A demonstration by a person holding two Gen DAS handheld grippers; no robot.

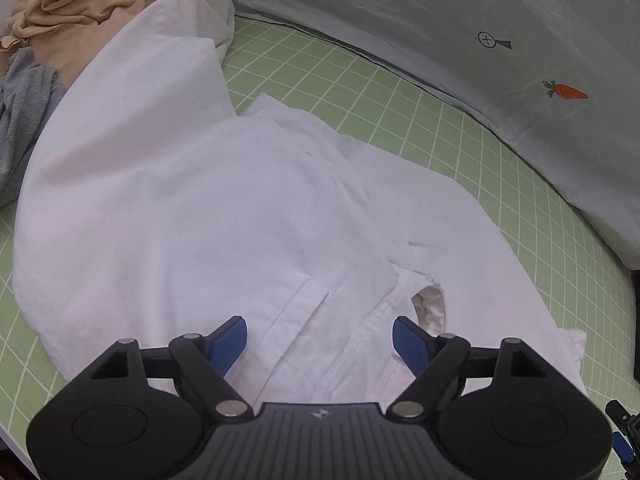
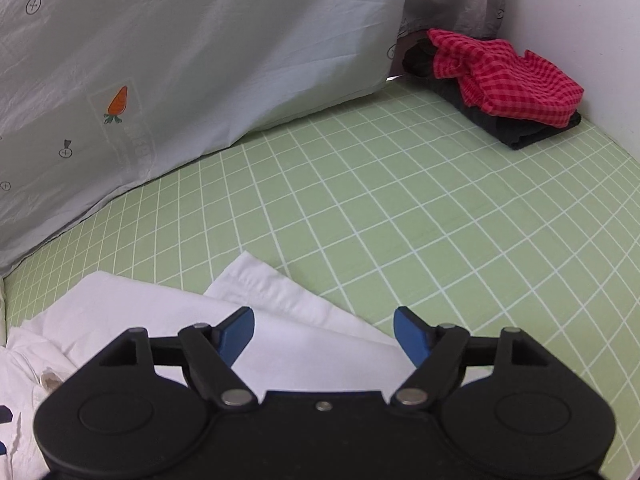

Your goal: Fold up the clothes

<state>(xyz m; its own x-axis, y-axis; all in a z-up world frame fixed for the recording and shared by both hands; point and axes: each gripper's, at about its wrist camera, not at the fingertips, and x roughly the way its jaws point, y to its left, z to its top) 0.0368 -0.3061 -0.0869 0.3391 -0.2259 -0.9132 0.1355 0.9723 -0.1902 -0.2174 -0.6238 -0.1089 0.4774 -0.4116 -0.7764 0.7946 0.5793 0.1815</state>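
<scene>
Left gripper (image 1: 320,338), right gripper (image 2: 324,330): jaws apart.

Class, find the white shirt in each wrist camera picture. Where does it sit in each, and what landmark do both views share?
Left wrist view: the white shirt fills the centre and left, spread on the green grid mat, under the open left tool.
Right wrist view: the shirt lies at lower left, partly behind the open right tool.
Shared landmark: the carrot print on the grey sheet.

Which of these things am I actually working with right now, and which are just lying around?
In the job: white shirt, left gripper, right gripper.

Lying about: tan garment, grey garment, red checked cloth on dark folded clothes, carrot-print sheet.
</scene>
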